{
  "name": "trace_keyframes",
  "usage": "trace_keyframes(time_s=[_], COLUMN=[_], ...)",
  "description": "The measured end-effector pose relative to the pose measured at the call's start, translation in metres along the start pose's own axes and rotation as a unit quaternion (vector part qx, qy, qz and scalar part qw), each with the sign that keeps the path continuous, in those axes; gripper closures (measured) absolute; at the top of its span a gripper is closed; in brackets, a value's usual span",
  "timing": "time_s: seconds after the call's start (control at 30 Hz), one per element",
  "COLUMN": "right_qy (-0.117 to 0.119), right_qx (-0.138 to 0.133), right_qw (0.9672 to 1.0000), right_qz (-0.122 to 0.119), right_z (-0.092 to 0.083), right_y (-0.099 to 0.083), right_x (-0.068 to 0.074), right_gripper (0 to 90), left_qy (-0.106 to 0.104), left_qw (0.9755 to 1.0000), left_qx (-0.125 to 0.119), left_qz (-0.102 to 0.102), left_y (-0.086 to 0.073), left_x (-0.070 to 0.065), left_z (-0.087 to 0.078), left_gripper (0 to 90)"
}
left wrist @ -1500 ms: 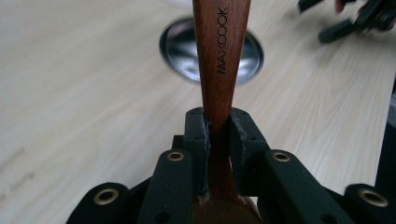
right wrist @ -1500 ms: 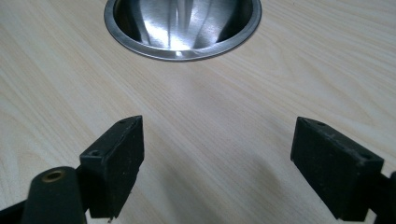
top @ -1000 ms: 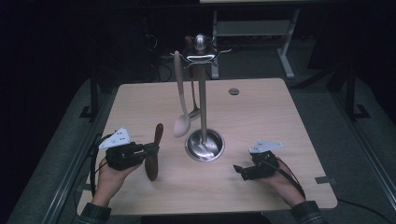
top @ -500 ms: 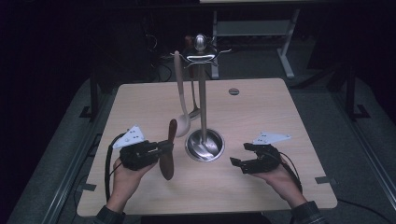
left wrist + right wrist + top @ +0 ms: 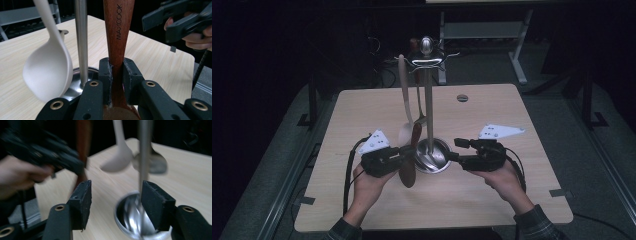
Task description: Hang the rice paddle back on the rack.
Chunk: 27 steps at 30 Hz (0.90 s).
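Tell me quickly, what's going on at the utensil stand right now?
The left gripper is clamped on a wooden spoon, holding it upright beside the metal utensil stand, where a white ladle hangs. The right gripper holds nothing; its jaws have just been closing and sit near the stand's round base. The wooden spoon is not hung yet.

Stand centred on my table, grippers flanking

Utensil stand (image 5: pixel 430 150) mid-table; my left gripper (image 5: pixel 398 159) at its nine o'clock holding the wooden spoon (image 5: pixel 410 162), right gripper (image 5: pixel 457 150) at three o'clock.
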State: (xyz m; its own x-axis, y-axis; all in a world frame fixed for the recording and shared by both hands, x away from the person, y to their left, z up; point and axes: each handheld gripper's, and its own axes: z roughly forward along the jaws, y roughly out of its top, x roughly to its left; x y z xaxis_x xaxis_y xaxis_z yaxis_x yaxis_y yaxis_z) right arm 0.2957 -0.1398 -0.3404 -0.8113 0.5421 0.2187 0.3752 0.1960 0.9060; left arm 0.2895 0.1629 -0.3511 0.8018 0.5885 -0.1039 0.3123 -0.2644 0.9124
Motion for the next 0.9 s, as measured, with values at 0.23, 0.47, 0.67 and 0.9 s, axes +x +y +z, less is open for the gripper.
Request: trace_keyframes(time_s=[0.23, 0.47, 0.67, 0.9], right_qy=[0.028, 0.043, 0.05, 0.049], right_qx=[-0.019, -0.034, -0.033, -0.039], right_qw=[0.9994, 0.9985, 0.9982, 0.998], right_qz=[-0.011, -0.004, -0.006, -0.009], right_z=[0.014, 0.034, 0.047, 0.051], right_y=[0.016, 0.025, 0.027, 0.026], right_x=[0.013, 0.019, 0.022, 0.024], right_gripper=[46.1, 54.1, 62.8, 73.1], left_qy=[-0.003, -0.001, 0.0, -0.002], left_qw=[0.9999, 0.9997, 0.9995, 0.9995], left_qx=[-0.011, -0.024, -0.028, -0.03], left_qz=[0.0, 0.009, 0.013, 0.011], left_y=[0.004, 0.004, 0.004, 0.004], left_x=[-0.008, -0.018, -0.02, -0.02], left_z=[0.007, 0.01, 0.009, 0.009], left_gripper=[78.4, 78.4, 78.4, 78.2])
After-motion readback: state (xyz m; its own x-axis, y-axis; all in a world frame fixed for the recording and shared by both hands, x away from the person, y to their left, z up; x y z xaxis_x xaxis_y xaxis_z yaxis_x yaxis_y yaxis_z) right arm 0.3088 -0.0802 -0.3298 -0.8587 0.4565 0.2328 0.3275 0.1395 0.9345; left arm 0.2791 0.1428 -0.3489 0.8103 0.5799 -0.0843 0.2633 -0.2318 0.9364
